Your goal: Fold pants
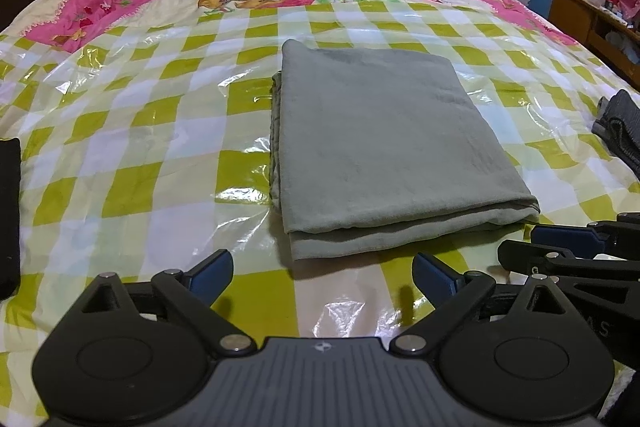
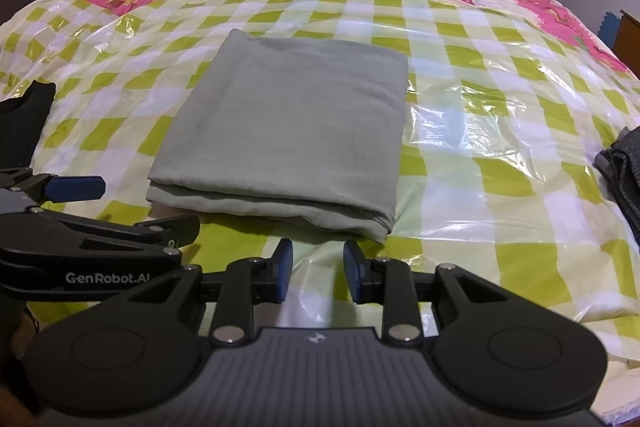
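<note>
Grey-green pants [image 1: 380,147] lie folded into a flat rectangle in the middle of the bed, with their thick folded edge toward me. My left gripper [image 1: 324,267] stands wide open just short of that near edge, nothing between its blue pads. In the right wrist view the same pants [image 2: 288,131] lie ahead and slightly left. My right gripper [image 2: 318,255] hovers before their near right corner, its jaws a narrow gap apart and holding nothing. Each gripper shows at the edge of the other's view: the right gripper [image 1: 560,243] and the left gripper [image 2: 74,187].
The bed wears a green-checked cover [image 1: 140,131] under shiny clear plastic. Dark grey clothing [image 1: 620,131] lies at the right edge, and a black item [image 1: 8,211] at the left edge. A wooden shelf [image 1: 580,19] stands to the right, with a wardrobe and door behind.
</note>
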`<state>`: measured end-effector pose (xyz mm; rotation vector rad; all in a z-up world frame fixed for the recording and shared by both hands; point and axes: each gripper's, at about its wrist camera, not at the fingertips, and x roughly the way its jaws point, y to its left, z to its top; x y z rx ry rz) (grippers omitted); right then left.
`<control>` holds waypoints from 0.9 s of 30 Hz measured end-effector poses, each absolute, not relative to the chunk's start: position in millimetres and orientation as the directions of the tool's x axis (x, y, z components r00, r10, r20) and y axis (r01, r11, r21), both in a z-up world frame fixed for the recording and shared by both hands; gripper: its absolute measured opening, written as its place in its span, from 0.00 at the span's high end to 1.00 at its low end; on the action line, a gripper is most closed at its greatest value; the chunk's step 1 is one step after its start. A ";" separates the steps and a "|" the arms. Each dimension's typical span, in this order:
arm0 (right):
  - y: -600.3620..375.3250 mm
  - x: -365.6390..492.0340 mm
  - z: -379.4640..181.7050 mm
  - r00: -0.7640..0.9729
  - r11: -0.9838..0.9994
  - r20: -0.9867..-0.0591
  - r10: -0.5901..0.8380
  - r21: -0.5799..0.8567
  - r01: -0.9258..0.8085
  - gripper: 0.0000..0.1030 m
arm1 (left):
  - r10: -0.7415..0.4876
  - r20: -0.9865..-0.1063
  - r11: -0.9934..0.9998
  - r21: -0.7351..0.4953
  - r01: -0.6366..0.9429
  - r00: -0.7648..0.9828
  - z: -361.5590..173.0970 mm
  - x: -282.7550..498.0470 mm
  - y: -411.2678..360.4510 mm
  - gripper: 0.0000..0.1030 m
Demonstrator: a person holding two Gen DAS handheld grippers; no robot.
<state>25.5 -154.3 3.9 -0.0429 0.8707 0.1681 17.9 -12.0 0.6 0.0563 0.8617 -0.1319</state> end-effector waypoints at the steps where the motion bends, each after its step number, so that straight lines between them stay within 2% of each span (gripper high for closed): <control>1: -154.6 25.5 3.7 0.632 0.986 -0.764 0.129 0.031 -0.164 0.72 | -0.092 -0.759 0.990 -0.003 0.138 0.644 0.6 17.8 -12.1 0.00; 27: -155.4 24.4 5.1 0.636 0.987 -0.761 0.124 0.028 -0.159 0.72 | -0.085 -0.749 0.990 0.009 0.138 0.657 4.9 16.0 -14.8 0.00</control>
